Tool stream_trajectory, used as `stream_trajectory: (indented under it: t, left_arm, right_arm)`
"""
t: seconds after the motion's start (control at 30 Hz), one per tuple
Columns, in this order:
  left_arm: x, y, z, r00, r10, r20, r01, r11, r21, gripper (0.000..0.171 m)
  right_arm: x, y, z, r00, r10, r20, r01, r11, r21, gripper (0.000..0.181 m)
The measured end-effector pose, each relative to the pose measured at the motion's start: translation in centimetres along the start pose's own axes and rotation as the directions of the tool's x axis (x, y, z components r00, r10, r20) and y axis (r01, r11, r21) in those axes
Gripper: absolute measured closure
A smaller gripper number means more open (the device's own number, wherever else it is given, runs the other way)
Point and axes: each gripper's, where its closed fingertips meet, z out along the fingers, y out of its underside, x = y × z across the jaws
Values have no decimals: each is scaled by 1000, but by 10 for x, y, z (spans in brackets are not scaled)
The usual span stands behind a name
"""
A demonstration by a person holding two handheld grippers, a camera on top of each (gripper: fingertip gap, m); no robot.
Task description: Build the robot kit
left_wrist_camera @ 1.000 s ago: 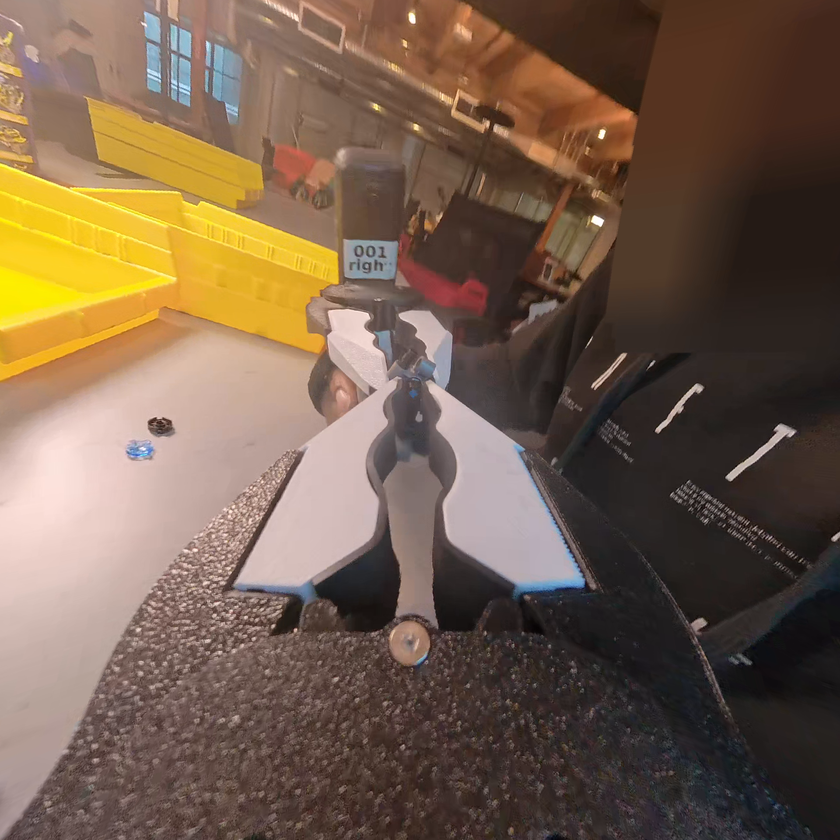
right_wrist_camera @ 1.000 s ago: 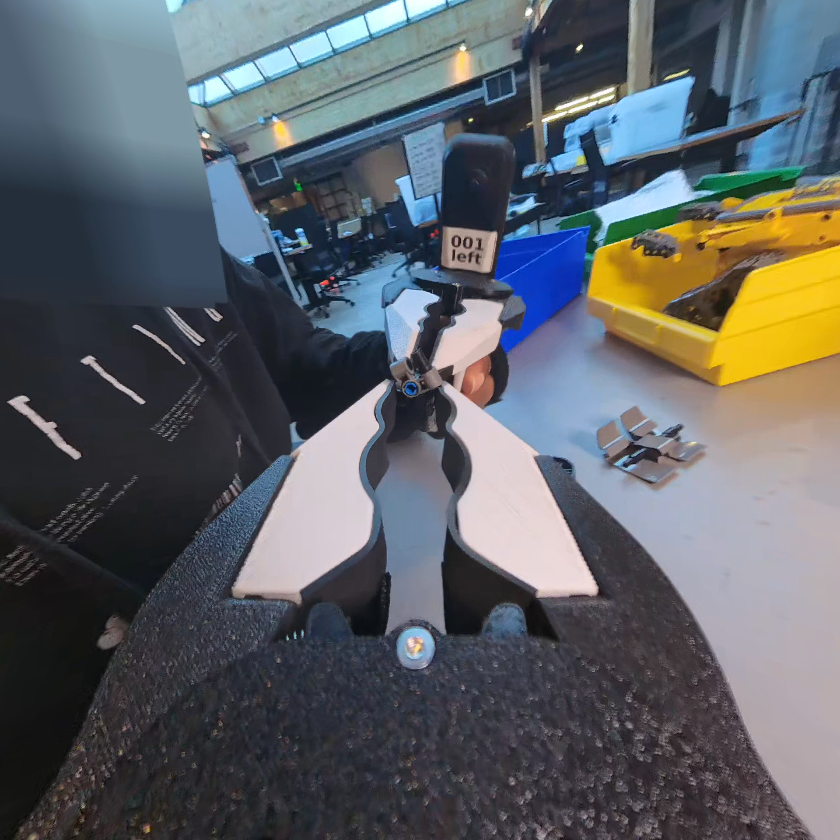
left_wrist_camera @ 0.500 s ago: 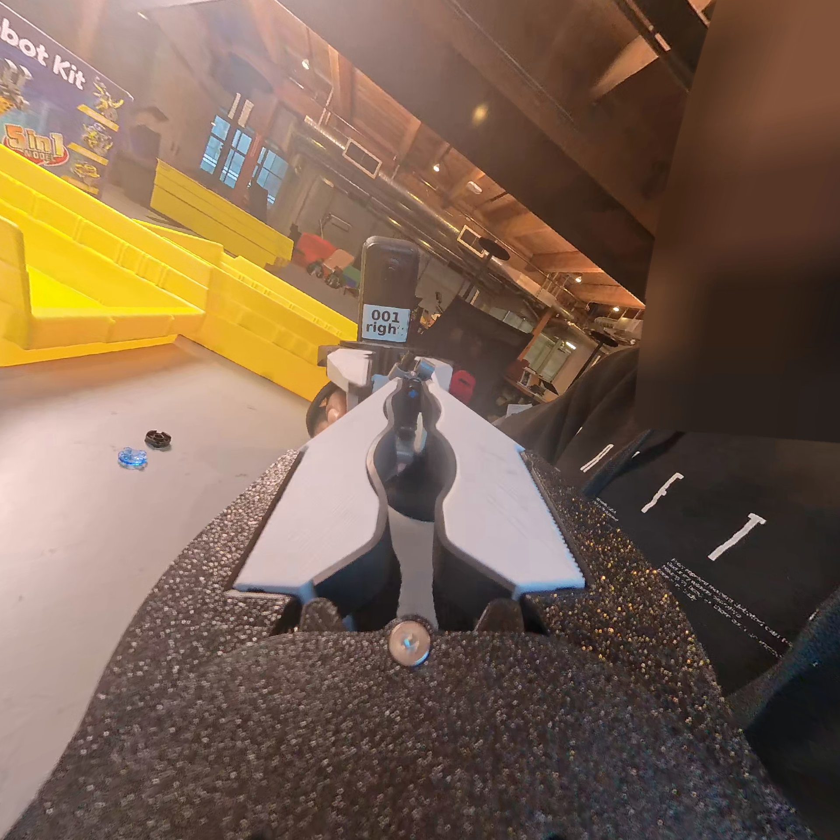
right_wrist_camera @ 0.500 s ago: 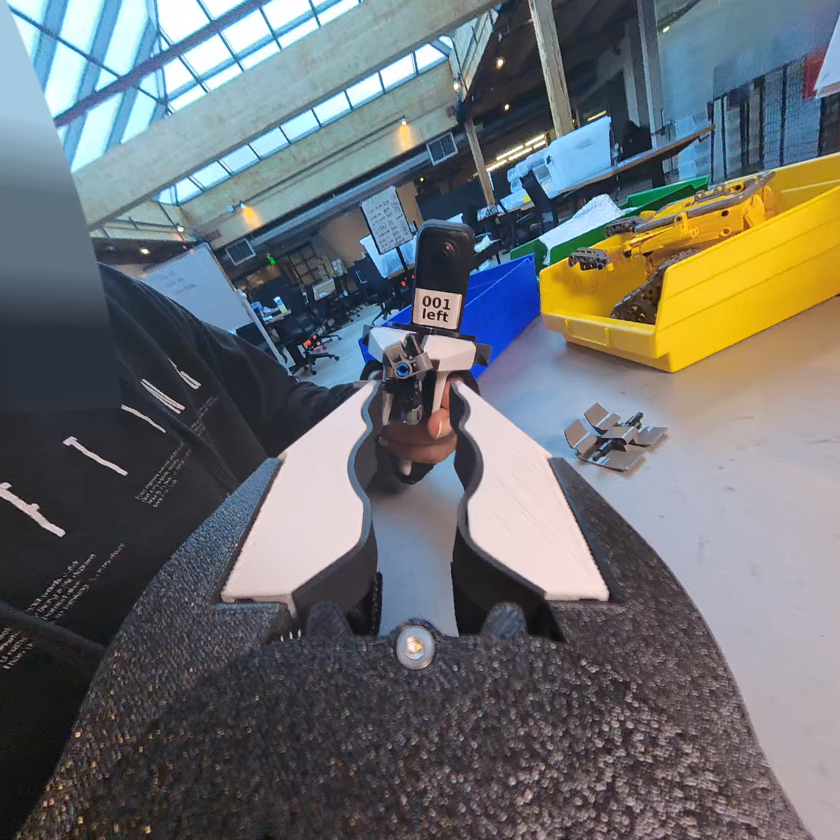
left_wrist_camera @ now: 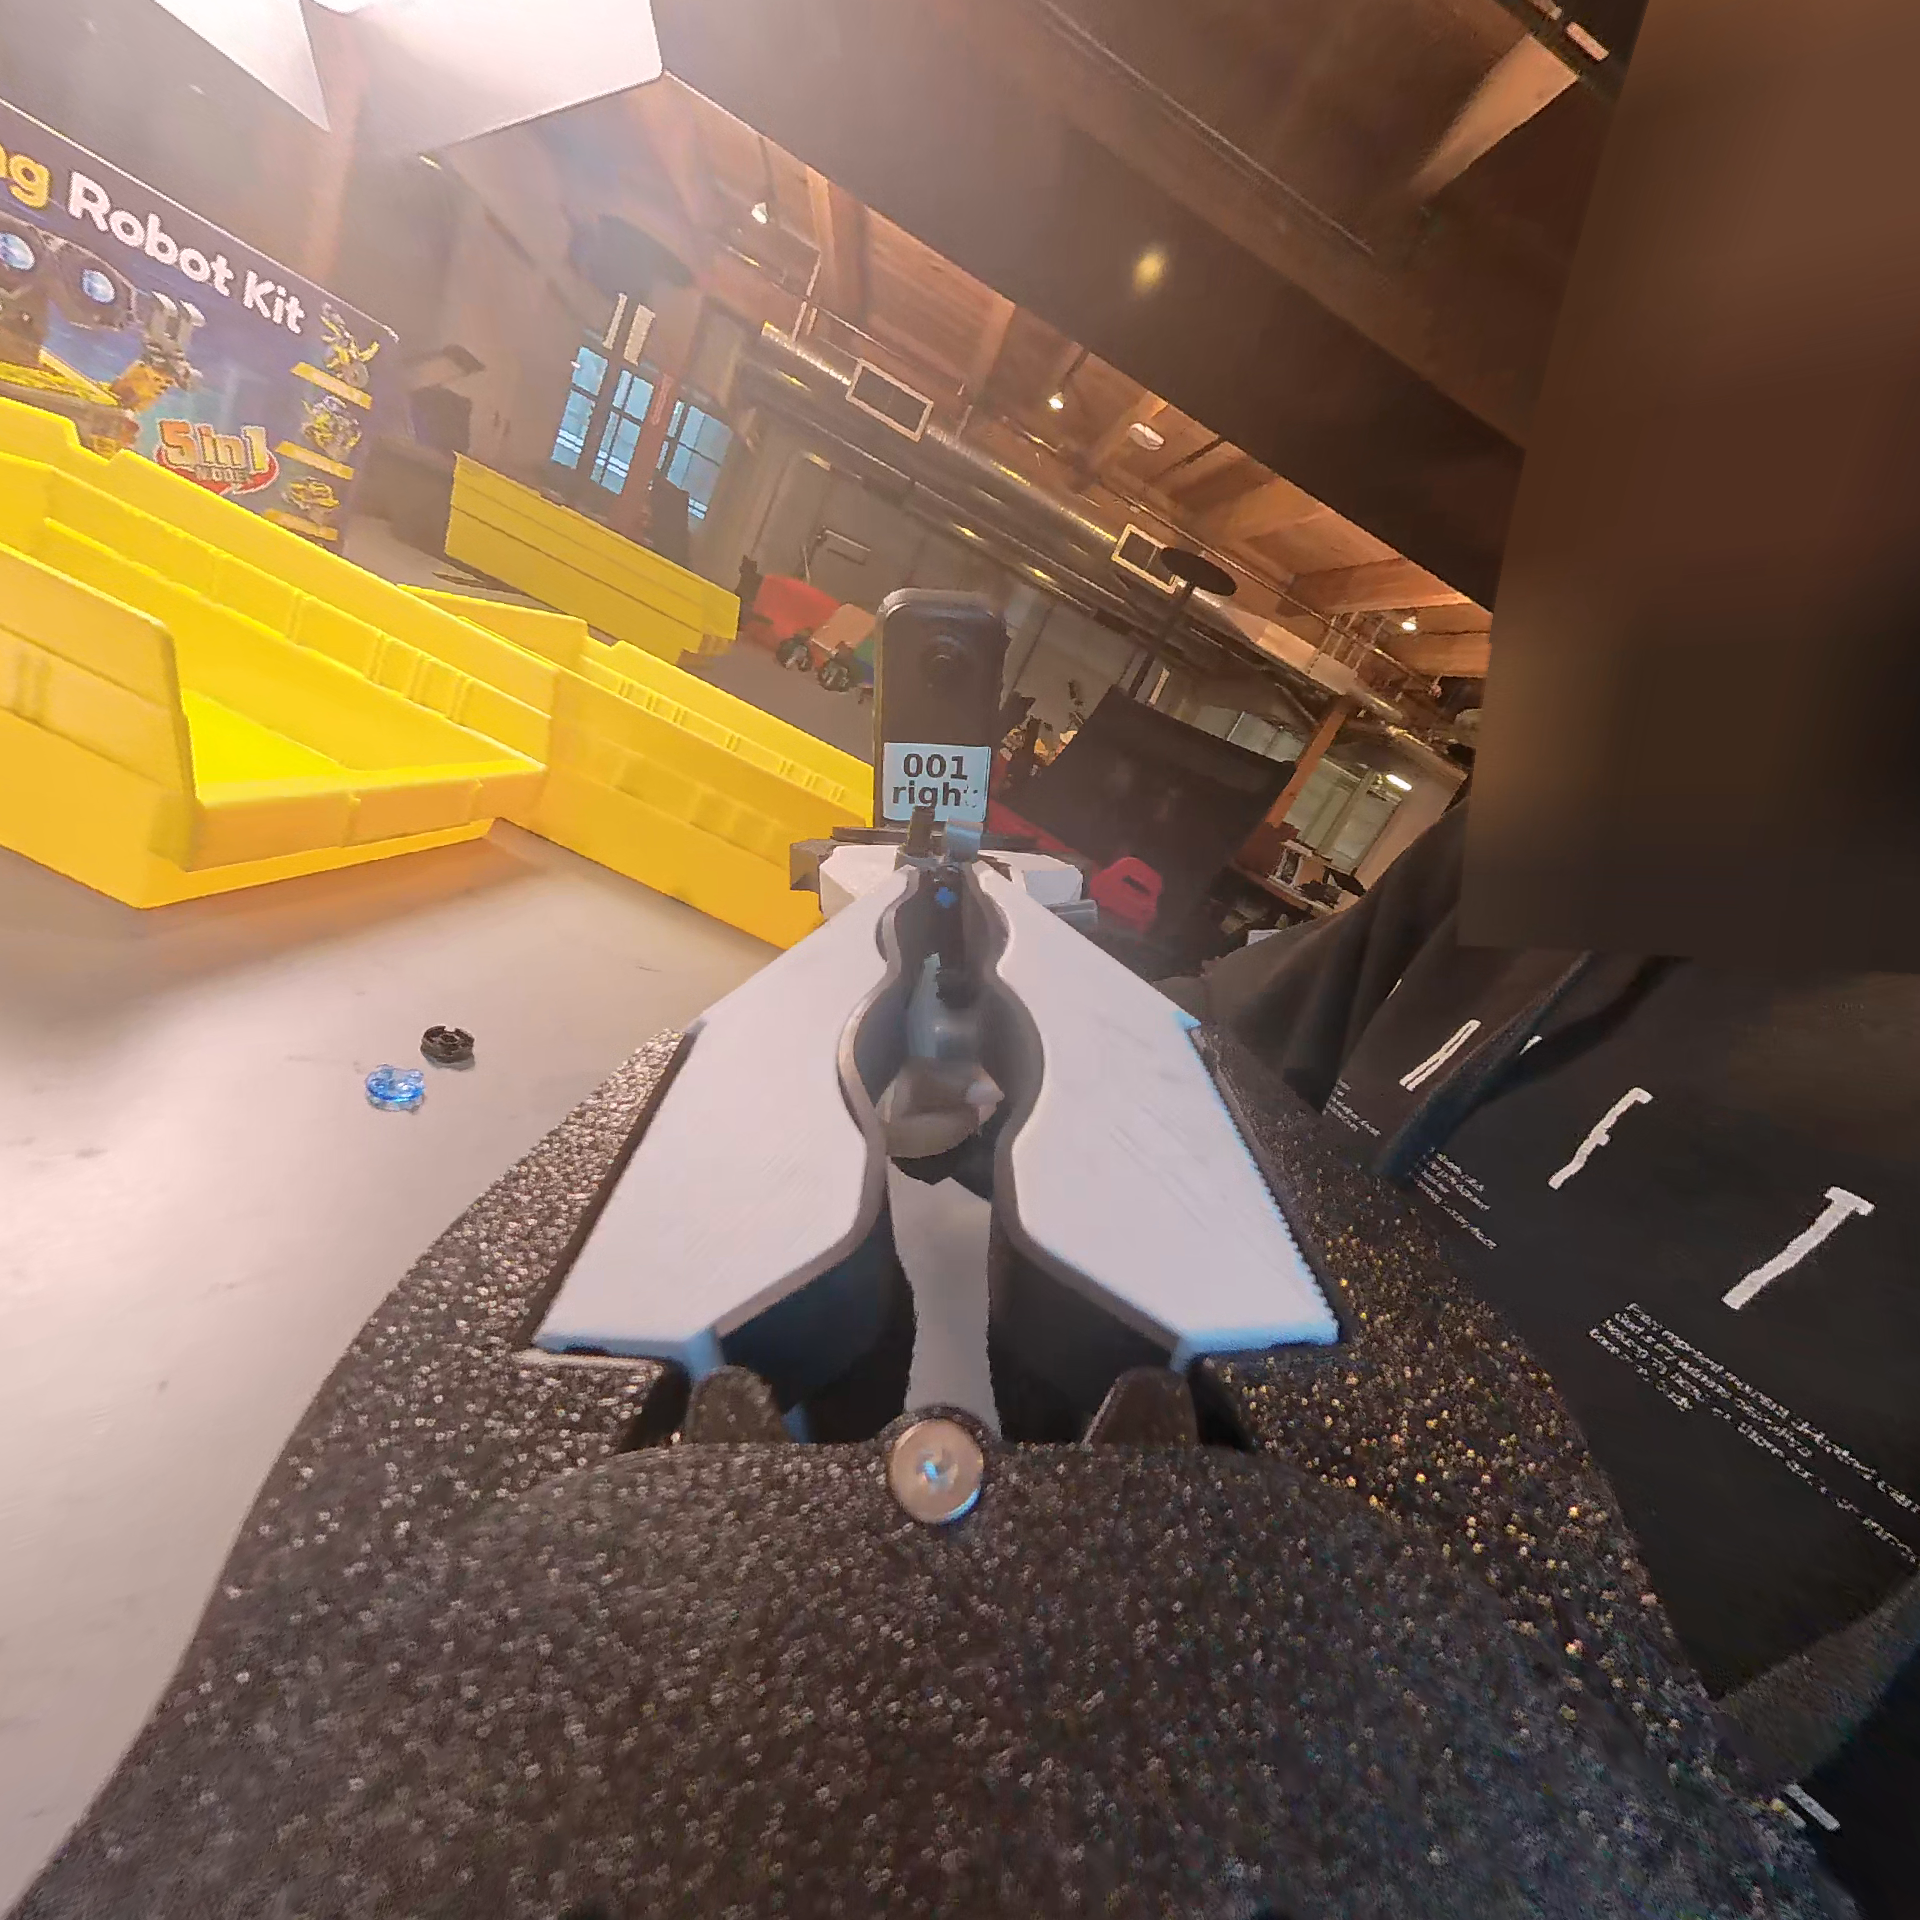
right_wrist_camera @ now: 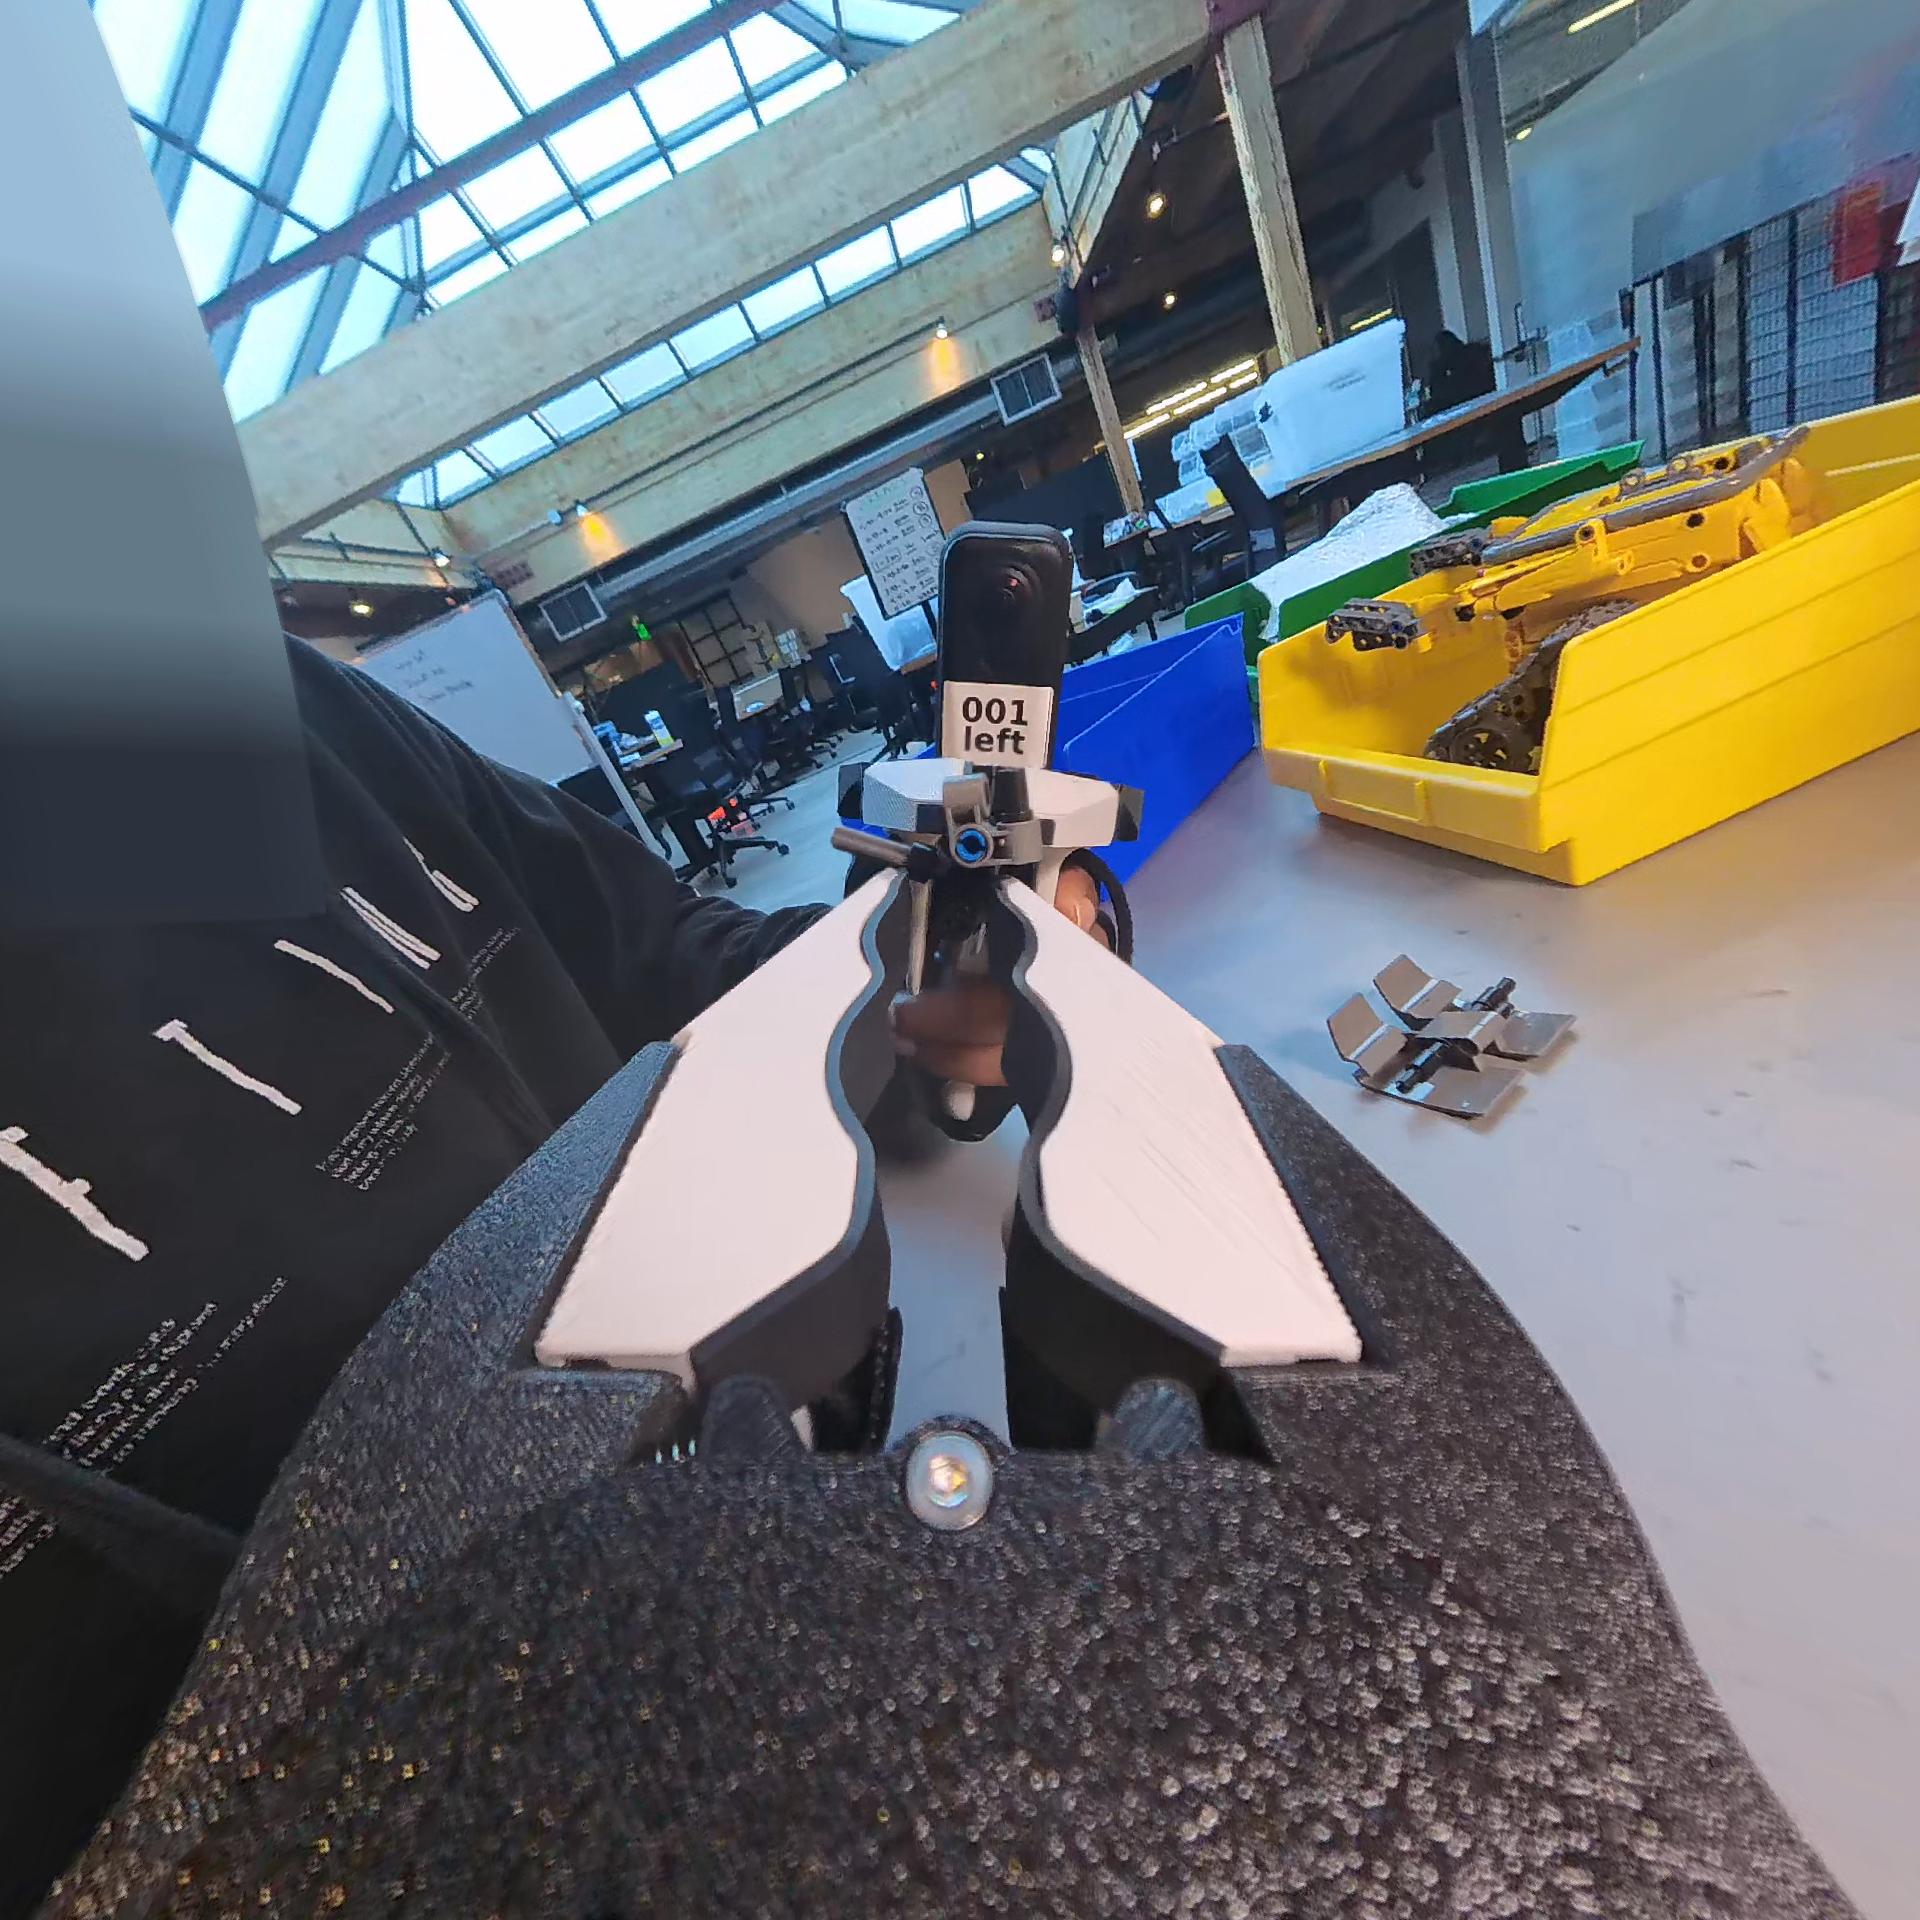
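My left gripper (left_wrist_camera: 943, 883) and my right gripper (right_wrist_camera: 954, 896) point at each other, tip to tip, above a grey table. Between them is a small grey and black building-toy assembly (right_wrist_camera: 971, 833) with a blue pin and a short black axle. It also shows in the left wrist view (left_wrist_camera: 940, 902). Both pairs of jaws are closed on it. The right gripper's body (left_wrist_camera: 940, 717) stands behind it in the left wrist view, and the left gripper's body (right_wrist_camera: 1003, 644) in the right wrist view. A hand (right_wrist_camera: 961, 1039) shows under the left gripper.
A grey winged toy part (right_wrist_camera: 1449, 1039) lies on the table (right_wrist_camera: 1662, 1195). A yellow bin (right_wrist_camera: 1621, 748) holds a yellow tracked model, beside a blue bin (right_wrist_camera: 1164, 717). Yellow bins (left_wrist_camera: 343, 748), a blue stud (left_wrist_camera: 395, 1086), a black stud (left_wrist_camera: 447, 1042) and a printed box (left_wrist_camera: 156, 343) lie left. A person in black (right_wrist_camera: 260, 1039) stands close. Both grippers' tips are close together, under 4 cm apart. From either gripper's tips it is about 20 centimeters to the black stud (left_wrist_camera: 447, 1042).
Both grippers have tilted upward, so more ceiling shows. They stay tip to tip with the small assembly held between them.
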Motion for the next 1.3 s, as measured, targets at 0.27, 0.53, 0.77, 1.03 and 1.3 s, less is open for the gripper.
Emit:
stream_trajectory:
  t: [0.27,0.53,0.77,1.03,1.3]
  left_arm:
    - [-1,2,0,999,-36,-16,36,999,-8,166]
    - [-12,-2,-14,988,-153,-36,152,988,-33,152]
    - [-30,34,-12,978,157,138,-109,947,-303,138]
    - [-34,43,-11,905,399,151,-315,864,-393,157]
    - [-10,12,-9,997,73,16,-71,994,-87,160]
  right_arm:
    - [1,4,-1,999,-48,-20,47,998,-38,172]
    - [22,12,-11,919,-353,-175,309,922,-233,172]
    - [53,43,-19,652,-734,-192,524,619,-585,172]
    - [40,38,-10,529,-838,-138,658,507,-557,170]
    - [22,12,-9,517,-830,-207,724,553,-412,164]
